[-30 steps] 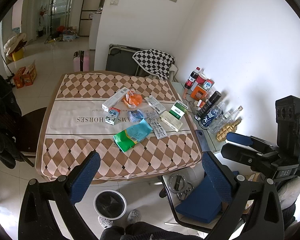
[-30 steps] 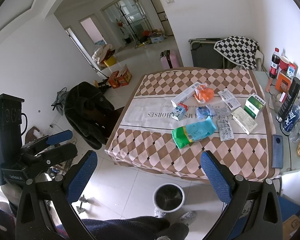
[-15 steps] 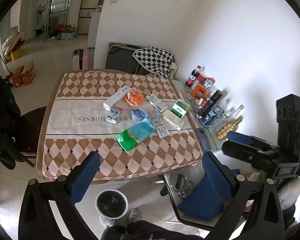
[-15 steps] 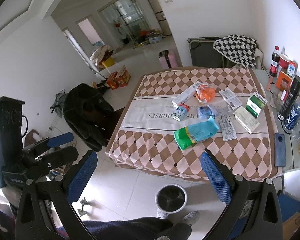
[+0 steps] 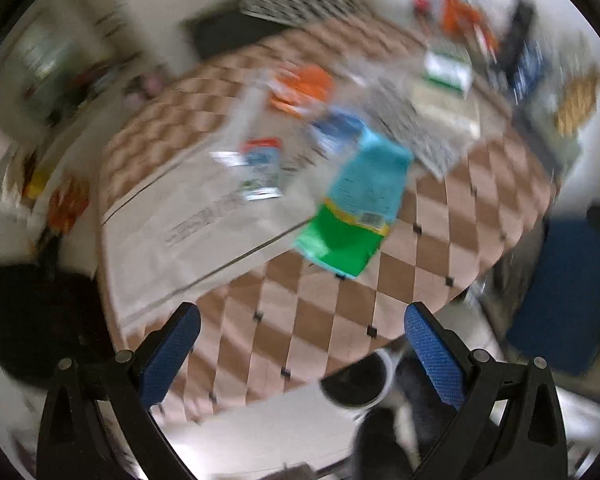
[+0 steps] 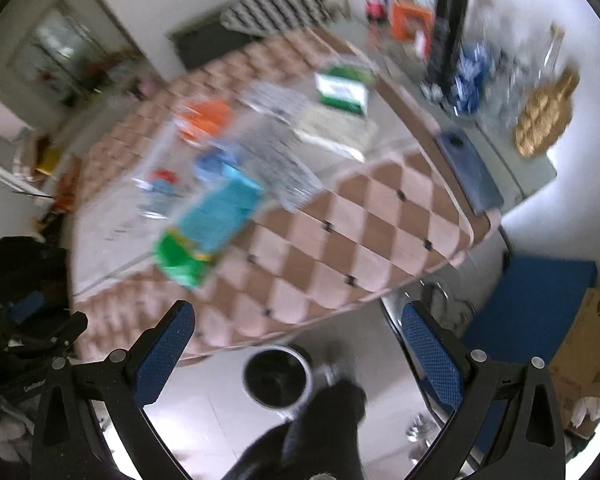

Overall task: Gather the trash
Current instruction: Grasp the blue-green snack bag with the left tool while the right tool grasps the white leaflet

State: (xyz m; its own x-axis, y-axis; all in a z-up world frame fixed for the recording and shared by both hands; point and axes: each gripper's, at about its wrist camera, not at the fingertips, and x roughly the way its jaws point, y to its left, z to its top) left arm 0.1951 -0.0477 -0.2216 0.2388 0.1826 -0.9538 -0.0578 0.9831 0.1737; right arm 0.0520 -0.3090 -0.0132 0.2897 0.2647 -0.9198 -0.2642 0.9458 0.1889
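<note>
Both views are motion-blurred. Trash lies on the checkered tablecloth point(image 5: 340, 320): a green-and-blue bag point(image 5: 356, 208), also in the right wrist view point(image 6: 208, 232), an orange wrapper point(image 5: 300, 84), a small carton point(image 5: 260, 168), blister packs point(image 5: 420, 136) and a green-white box point(image 5: 448, 68). A round bin point(image 6: 278, 376) stands on the floor below the table's near edge. My left gripper point(image 5: 300, 352) is open and empty above the table's near edge. My right gripper point(image 6: 296, 352) is open and empty above the bin.
Bottles and boxes point(image 6: 452, 60) crowd the table's right side, with a dark phone point(image 6: 468, 172) there. A blue-cushioned stool point(image 6: 532, 308) and a cardboard box point(image 6: 592, 360) stand at the right. A black coat point(image 5: 40, 320) hangs on the left. The other gripper point(image 6: 32, 340) shows at left.
Both grippers have swung fast toward the table and tilted, so the table now looks much closer and the views are blurred. Both stay open and empty.
</note>
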